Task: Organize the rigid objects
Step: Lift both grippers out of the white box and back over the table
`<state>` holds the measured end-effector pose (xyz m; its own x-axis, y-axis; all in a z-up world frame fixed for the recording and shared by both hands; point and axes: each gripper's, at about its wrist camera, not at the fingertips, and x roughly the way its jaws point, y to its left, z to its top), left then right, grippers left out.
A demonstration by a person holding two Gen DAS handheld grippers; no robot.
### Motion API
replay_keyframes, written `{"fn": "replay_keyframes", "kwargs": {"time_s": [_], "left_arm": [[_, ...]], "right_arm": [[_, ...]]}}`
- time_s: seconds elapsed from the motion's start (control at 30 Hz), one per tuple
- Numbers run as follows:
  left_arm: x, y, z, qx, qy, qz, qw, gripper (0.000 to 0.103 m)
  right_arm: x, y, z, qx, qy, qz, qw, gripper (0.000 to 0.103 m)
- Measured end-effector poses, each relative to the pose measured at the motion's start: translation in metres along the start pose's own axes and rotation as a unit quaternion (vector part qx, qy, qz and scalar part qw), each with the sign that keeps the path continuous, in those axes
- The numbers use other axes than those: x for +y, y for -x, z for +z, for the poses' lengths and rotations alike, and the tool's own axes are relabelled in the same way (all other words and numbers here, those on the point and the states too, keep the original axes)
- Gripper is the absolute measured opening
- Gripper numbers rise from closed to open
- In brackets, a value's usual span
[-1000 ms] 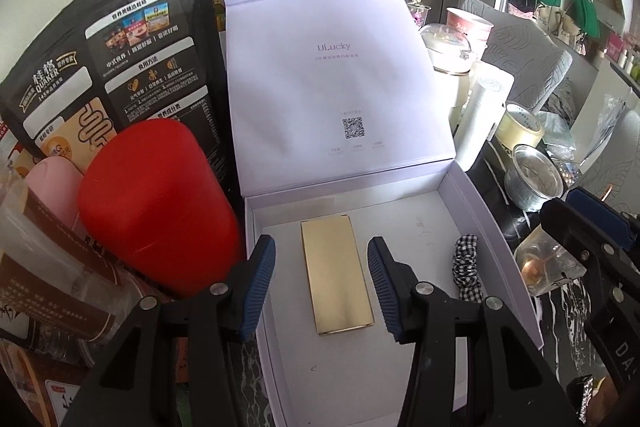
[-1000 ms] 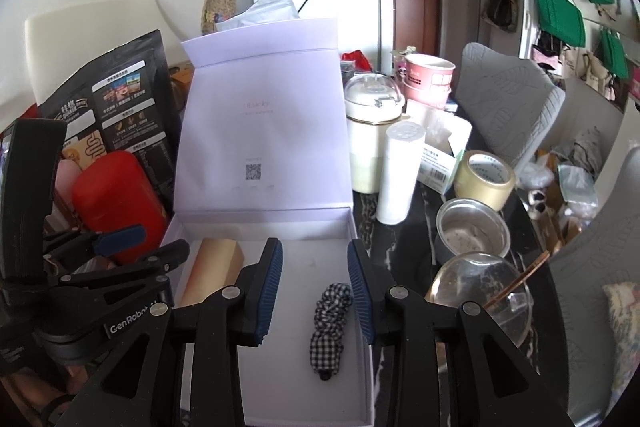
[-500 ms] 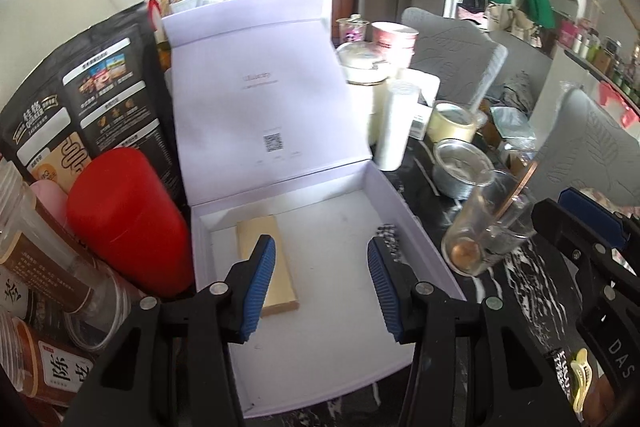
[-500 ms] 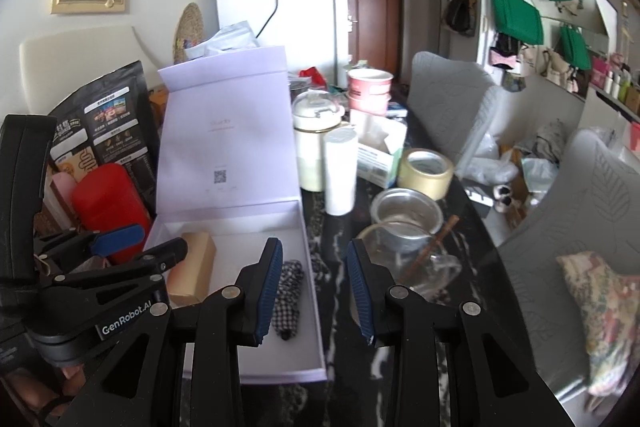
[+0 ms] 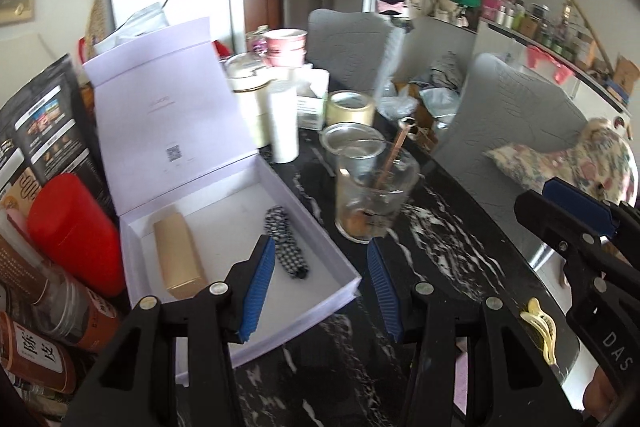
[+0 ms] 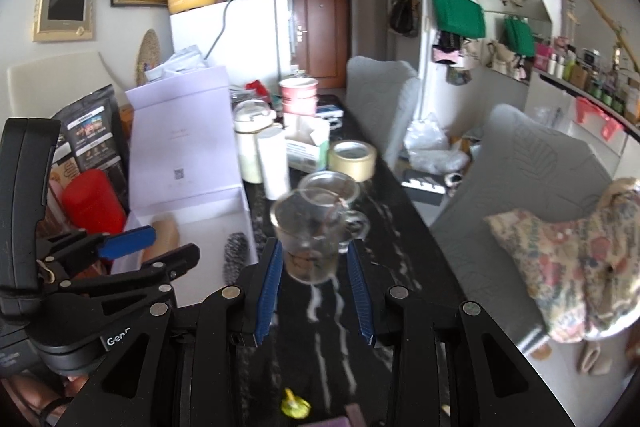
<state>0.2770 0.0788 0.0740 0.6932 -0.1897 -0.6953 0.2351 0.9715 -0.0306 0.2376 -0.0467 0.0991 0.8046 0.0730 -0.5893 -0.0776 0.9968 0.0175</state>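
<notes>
Home dining area: fridge [image 6: 236,35], cluttered table [image 6: 400,227], chairs [image 6: 380,103].

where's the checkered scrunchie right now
The scrunchie lies inside the open box in the left wrist view, along its right wall, right of the gold bar, apart from it.

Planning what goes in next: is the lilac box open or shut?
Open. The box has its lid standing upright behind the tray, and the gold bar and checkered scrunchie lie exposed inside.
</notes>
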Motion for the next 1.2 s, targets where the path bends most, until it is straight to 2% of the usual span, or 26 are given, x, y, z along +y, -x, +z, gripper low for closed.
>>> {"fn": "replay_keyframes", "kwargs": {"time_s": [0.07,0.33,0.47,0.83,0.97,1.03,1.07,1.13,1.2], "left_arm": [[-0.014,0.002,-0.004,0.001,-0.015,-0.008,0.9998,0.048],[-0.057,0.002,-0.023,0.012,-0.053,-0.034,0.9979,0.048],[-0.075,0.007,-0.033,0.001,-0.068,-0.036,0.997,0.048],[-0.105,0.007,-0.06,0.024,-0.088,-0.034,0.9952,0.048],[-0.109,0.004,-0.077,0.047,-0.079,-0.023,0.9955,0.048],[-0.11,0.002,-0.087,0.057,-0.078,-0.014,0.9952,0.049],[-0.111,0.001,-0.09,0.062,-0.076,-0.01,0.9952,0.053],[-0.112,0.0,-0.098,0.067,-0.067,-0.012,0.9954,0.092],[-0.115,-0.002,-0.107,0.067,-0.058,-0.007,0.996,0.098]], "right_arm": [[-0.008,0.009,-0.006,0.0,-0.01,-0.011,1.0,0.037],[-0.045,0.039,-0.037,0.008,-0.042,-0.062,0.997,0.039],[-0.059,0.052,-0.052,0.012,-0.053,-0.082,0.995,0.042],[-0.084,0.078,-0.087,0.021,-0.062,-0.089,0.994,0.044],[-0.09,0.088,-0.099,0.015,-0.052,-0.081,0.995,0.054],[-0.09,0.089,-0.101,0.015,-0.05,-0.08,0.995,0.054],[-0.091,0.09,-0.104,0.014,-0.048,-0.08,0.996,0.054],[-0.093,0.09,-0.11,0.015,-0.041,-0.076,0.996,0.057],[-0.096,0.088,-0.116,0.017,-0.035,-0.067,0.997,0.058]]}}
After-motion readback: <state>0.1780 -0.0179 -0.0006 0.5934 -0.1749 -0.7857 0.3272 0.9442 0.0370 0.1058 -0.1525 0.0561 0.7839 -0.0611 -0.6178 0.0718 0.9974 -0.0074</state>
